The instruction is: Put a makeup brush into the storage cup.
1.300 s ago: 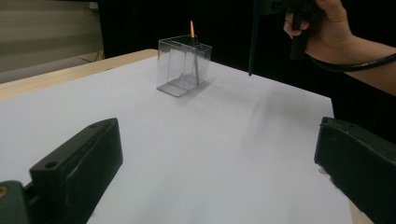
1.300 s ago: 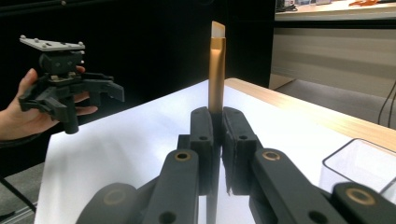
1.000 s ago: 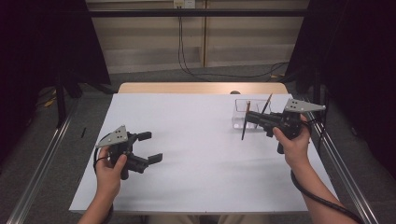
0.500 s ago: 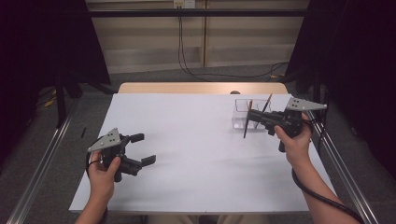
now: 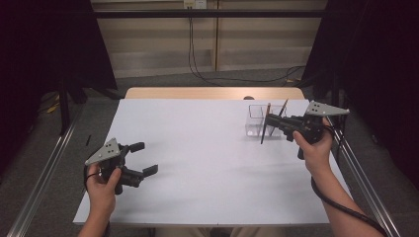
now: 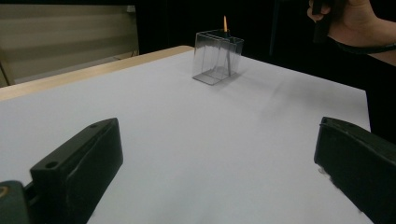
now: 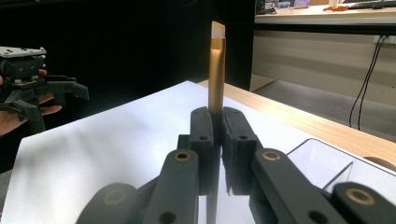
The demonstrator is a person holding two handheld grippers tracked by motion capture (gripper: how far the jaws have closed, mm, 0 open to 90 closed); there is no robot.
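Right gripper (image 5: 267,124): its black jaws are clamping tight on a slim brown stick with a pale slanted tip (image 7: 216,70), holding it near-upright (jaws pinched together in the right gripper view).
Stick's place: it is hanging at the near edge of the clear plastic box (image 5: 258,119), at the far right of the white table (image 5: 207,158).
Left gripper (image 5: 143,158): its jaws are standing wide apart, gripping nothing, low over the table's near left part.
Second stick (image 5: 282,109): it is leaning inside the box.
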